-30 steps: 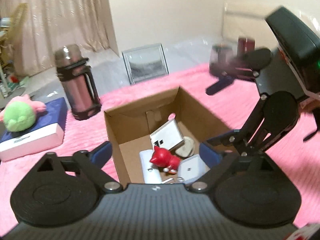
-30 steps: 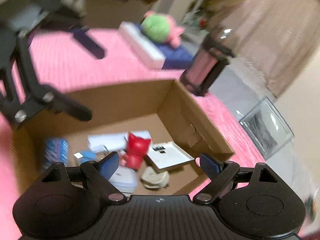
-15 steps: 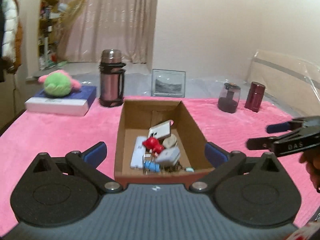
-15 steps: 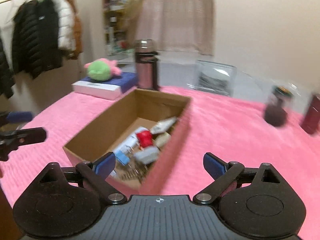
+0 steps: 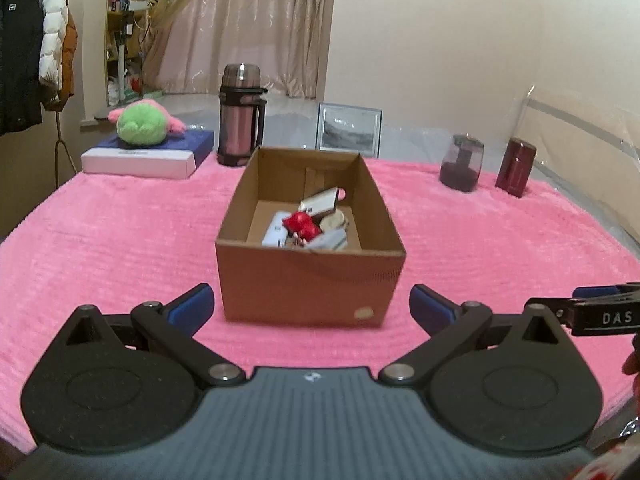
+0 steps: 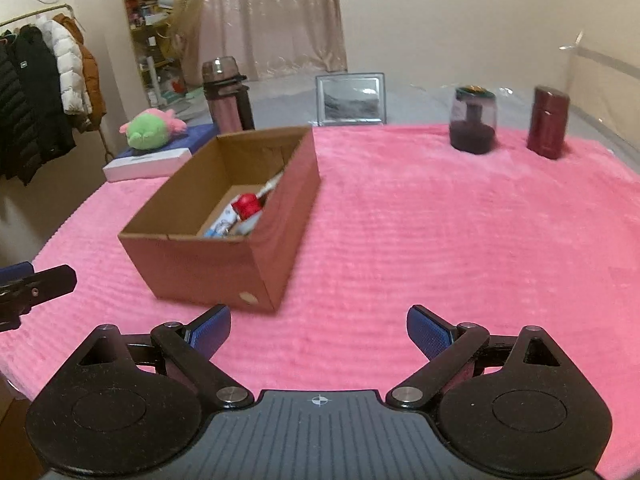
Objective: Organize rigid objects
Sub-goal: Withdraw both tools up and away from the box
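Observation:
An open cardboard box (image 5: 308, 276) stands on the pink blanket (image 5: 100, 240); it also shows in the right wrist view (image 6: 224, 256). Inside lie a red figurine (image 5: 301, 224), a white card-like box (image 5: 320, 202), a round pale piece (image 5: 334, 222) and other small items. The red figurine also shows in the right wrist view (image 6: 246, 205). My left gripper (image 5: 311, 308) is open and empty, just short of the box's near wall. My right gripper (image 6: 319, 330) is open and empty, to the right of the box's near corner.
At the back stand a steel thermos (image 5: 241, 114), a picture frame (image 5: 348, 130), a dark jar (image 5: 460, 168) and a maroon cylinder (image 5: 516, 166). A green and pink plush (image 5: 144, 122) lies on a white and blue box (image 5: 148, 154). Coats (image 6: 36, 92) hang at left.
Both grippers have pulled back and away from above the box, which now sits farther off. Both stay open and empty.

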